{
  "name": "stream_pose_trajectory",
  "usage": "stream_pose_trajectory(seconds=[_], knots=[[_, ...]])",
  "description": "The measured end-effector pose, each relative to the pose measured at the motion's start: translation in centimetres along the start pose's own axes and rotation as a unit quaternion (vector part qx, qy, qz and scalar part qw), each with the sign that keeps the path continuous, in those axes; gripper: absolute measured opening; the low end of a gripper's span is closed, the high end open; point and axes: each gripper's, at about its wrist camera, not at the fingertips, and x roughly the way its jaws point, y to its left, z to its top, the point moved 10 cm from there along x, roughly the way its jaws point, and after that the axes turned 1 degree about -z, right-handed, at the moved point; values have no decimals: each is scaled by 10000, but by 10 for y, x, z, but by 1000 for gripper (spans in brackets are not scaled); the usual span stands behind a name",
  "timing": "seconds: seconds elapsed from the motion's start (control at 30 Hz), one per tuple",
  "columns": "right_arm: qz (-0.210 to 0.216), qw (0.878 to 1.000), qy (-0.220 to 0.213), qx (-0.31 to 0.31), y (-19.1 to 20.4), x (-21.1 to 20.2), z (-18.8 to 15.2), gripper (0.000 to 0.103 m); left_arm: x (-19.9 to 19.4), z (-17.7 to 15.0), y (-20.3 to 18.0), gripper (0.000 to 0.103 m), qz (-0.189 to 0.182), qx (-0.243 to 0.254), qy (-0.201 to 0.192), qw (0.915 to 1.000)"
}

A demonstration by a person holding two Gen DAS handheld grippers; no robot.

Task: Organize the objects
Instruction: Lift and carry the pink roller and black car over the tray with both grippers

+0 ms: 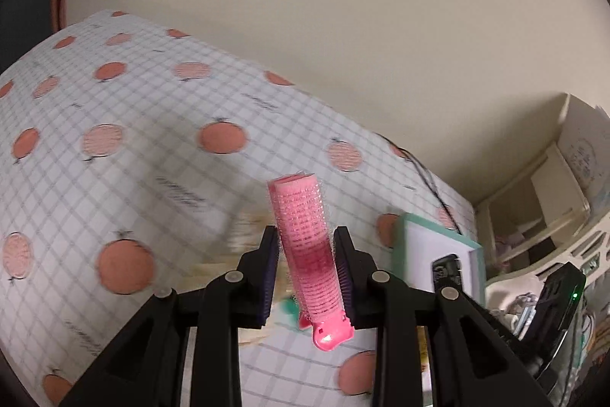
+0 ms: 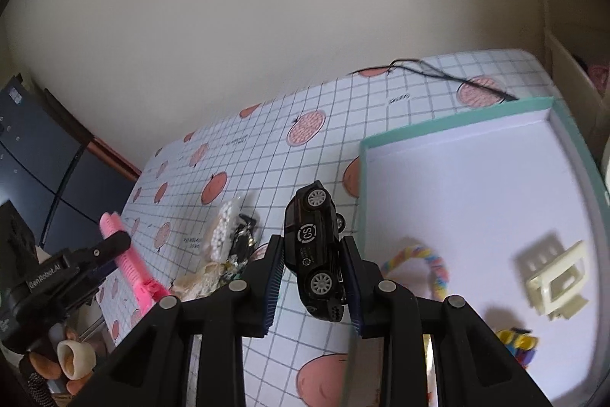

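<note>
Grid-printed cloth with peach-coloured fruit covers our worktop point(image 2: 267, 147). On it to the right sits a mint-edged box point(image 2: 450, 119) with a white floor, where we see a cream claw clip point(image 2: 553, 281) and a pastel braided ring point(image 2: 438, 266). Our left gripper point(image 1: 305, 250) has its fingers closed on a pink hair roller clip point(image 1: 305, 246), raised over the cloth. Our right gripper point(image 2: 312, 273) clamps a black toy car point(image 2: 314, 254), marked "CS", just left of the box. "GenRobot.AI" shows on the left gripper's body.
</note>
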Motion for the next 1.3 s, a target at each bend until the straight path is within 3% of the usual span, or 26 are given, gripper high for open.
stream_pose_trajectory(seconds=[0.3, 0.57, 0.93, 1.3], knots=[[-147, 9988, -398, 243, -31, -27, 19, 32, 36, -20, -90, 30, -418, 556, 283, 9972], [-398, 9959, -626, 518, -66, -44, 31, 32, 58, -32, -140, 30, -563, 932, 404, 9932], [-960, 9898, -680, 797, -117, -45, 32, 32, 97, -38, -166, 30, -517, 1112, 499, 9912], [-1173, 9868, -586, 946, -140, -35, 23, 32, 134, -49, -169, 30, -493, 1118, 729, 9898]])
